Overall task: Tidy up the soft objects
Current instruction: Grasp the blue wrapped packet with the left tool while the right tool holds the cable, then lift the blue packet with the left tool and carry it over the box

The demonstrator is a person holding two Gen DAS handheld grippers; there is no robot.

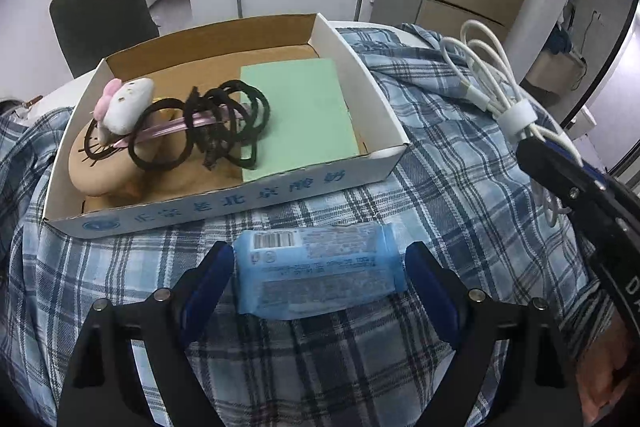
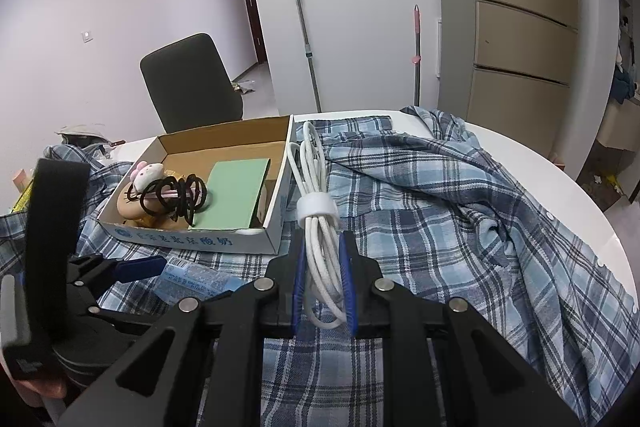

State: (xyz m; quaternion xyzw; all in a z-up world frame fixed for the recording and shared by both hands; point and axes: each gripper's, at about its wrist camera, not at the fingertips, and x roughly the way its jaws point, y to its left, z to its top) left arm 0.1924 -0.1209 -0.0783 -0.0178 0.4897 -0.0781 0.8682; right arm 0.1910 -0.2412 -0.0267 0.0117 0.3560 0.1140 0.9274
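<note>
A blue tissue pack lies on the plaid cloth just in front of the cardboard box. My left gripper stands around the pack, one finger at each end; whether the fingers press it I cannot tell. The box holds a white plush cat, black hair ties, a tan plush and a green pad. My right gripper is shut on a coiled white cable and holds it beside the box's right wall. The pack shows at the left of the right wrist view.
A blue plaid shirt covers the round white table. A dark chair stands behind the box. Two mop handles lean on the far wall beside a tall cabinet.
</note>
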